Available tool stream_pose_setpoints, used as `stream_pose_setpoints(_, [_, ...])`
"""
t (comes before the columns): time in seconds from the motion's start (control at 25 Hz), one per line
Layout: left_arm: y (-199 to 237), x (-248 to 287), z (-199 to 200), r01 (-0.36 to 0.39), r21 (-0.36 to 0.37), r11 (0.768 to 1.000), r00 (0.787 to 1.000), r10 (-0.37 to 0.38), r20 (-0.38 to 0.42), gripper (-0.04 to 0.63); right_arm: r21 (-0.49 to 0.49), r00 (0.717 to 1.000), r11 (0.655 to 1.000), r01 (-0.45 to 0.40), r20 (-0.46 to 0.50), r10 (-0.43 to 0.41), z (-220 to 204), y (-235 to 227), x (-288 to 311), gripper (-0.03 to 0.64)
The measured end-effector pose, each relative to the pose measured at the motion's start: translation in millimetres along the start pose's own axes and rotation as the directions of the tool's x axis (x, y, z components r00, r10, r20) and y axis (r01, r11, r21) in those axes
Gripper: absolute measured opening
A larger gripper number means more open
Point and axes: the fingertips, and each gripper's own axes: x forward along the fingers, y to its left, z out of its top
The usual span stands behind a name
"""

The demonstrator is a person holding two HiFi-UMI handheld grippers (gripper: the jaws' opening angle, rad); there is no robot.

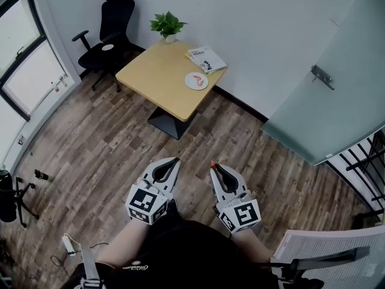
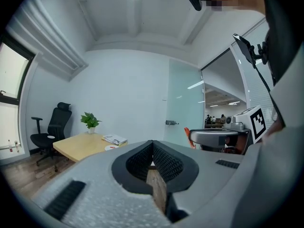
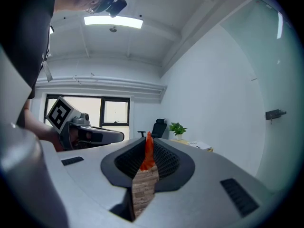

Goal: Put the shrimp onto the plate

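Head view steeply down; gripper views level, sharing table (image 1: pixel 157 77).

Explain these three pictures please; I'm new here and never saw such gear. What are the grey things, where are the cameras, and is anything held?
No robot here: a person holds two hand-held grippers. The wide picture comes from a camera on their head, looking down at the left gripper and right gripper. The other two come from cameras riding on each gripper. The left one's jaws are shut on nothing; the right pinches an orange shrimp. Across the room a wooden table carries a white plate, books and a potted plant.
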Motion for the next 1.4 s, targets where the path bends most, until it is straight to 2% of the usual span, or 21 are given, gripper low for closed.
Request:
stream_pose_setpoints(0.24, [63,10,2,-0.001,-0.043,0.999,1.000,0.001,0.001,0.005,-0.020,1.000,1.000,0.005,-0.017,-0.005,6,0,65,0.049])
stream_pose_setpoints(0.48, [118,29,3,0.036,-0.050,0.998,0.999,-0.036,-0.004,0.005,-0.016,0.999,0.999,0.036,-0.021,-0.036,5,2,114,0.049])
stream_pose_setpoints(0.68, [125,47,3,0.078,-0.063,0.995,0.997,-0.079,-0.012,0.005,0.023,0.994,0.995,0.101,-0.035,-0.101,1,-13,121,0.049])
stream_pose_setpoints(0.8, [127,55,-1,0.096,-0.071,0.993,0.995,-0.097,-0.017,0.005,0.025,0.993,0.993,0.111,-0.040,-0.110,-4,-17,127,0.049])
stream_pose_setpoints(1.2, [163,74,3,0.045,-0.069,0.997,0.999,-0.047,-0.019,0.005,0.022,0.998,0.997,0.068,-0.015,-0.068,-2,-36,170,0.049])
stream_pose_setpoints(1.4, [183,105,-1,0.032,-0.064,0.997,0.999,-0.034,-0.034,0.005,0.025,0.999,0.999,0.045,-0.029,-0.044,-8,-58,200,0.049])
